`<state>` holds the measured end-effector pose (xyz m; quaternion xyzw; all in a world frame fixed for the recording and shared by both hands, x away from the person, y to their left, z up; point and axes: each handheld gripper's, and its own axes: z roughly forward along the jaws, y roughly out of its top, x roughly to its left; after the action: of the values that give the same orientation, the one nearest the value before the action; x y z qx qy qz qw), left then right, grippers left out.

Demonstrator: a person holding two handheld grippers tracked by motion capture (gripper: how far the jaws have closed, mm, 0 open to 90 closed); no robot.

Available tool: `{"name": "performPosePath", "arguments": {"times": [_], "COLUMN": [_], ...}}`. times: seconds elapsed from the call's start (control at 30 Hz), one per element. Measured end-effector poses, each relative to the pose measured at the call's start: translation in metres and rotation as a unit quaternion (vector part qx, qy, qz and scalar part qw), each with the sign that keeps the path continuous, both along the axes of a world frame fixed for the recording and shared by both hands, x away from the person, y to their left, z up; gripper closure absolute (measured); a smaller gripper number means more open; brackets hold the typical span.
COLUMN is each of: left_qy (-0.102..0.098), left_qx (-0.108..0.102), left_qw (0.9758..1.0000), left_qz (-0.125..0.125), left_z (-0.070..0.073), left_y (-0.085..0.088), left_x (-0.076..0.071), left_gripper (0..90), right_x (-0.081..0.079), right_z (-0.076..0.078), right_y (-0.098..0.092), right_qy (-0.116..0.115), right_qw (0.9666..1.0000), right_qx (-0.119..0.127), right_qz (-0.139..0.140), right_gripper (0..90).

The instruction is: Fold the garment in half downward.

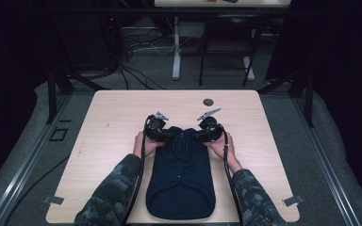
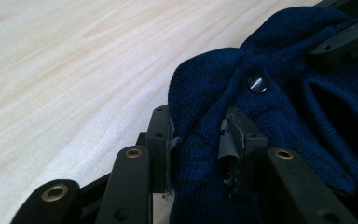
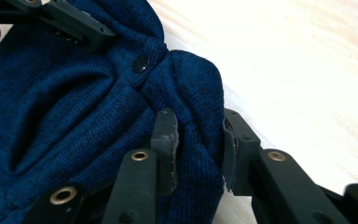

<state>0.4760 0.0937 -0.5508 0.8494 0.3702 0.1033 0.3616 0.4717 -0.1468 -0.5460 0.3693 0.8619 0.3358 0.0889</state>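
Left gripper view has my left gripper (image 2: 198, 140) clenched on a fold of the navy knit sweater (image 2: 279, 121); my right gripper (image 3: 199, 140) grips its own fold at the far end of the garment, which lies flat along the bench (image 1: 113, 108). For this fold, I'd judge it best to lift both corners together and level, keeping the edge taut. Count: one sweater, two grippers, one dark button (image 2: 257, 84) near my left jaws.
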Motion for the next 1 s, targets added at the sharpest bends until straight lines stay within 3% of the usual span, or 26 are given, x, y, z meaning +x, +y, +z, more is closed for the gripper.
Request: {"name": "performPosePath", "arguments": {"times": [0.4, 0.87, 1.0], "left_qy": [-0.015, -0.044, -0.031], "left_qx": [-0.027, -0.026, -0.034], "left_qw": [0.9993, 0.9972, 0.9967], "left_qz": [-0.020, -0.054, -0.067], "left_z": [0.023, 0.048, 0.053], "left_y": [0.009, 0.008, 0.009], "left_x": [-0.007, -0.020, -0.020], "left_gripper": [64.6, 64.7, 64.8], "right_x": [-0.014, -0.029, -0.033], "right_z": [0.026, 0.050, 0.055], "right_y": [-0.001, -0.008, -0.009], "right_qy": [-0.049, -0.092, -0.106], "right_qw": [0.9987, 0.9953, 0.9939], "right_qx": [-0.001, 0.010, 0.012], "right_qz": [0.016, 0.028, 0.030], "right_gripper": [69.0, 68.6, 68.7]}}
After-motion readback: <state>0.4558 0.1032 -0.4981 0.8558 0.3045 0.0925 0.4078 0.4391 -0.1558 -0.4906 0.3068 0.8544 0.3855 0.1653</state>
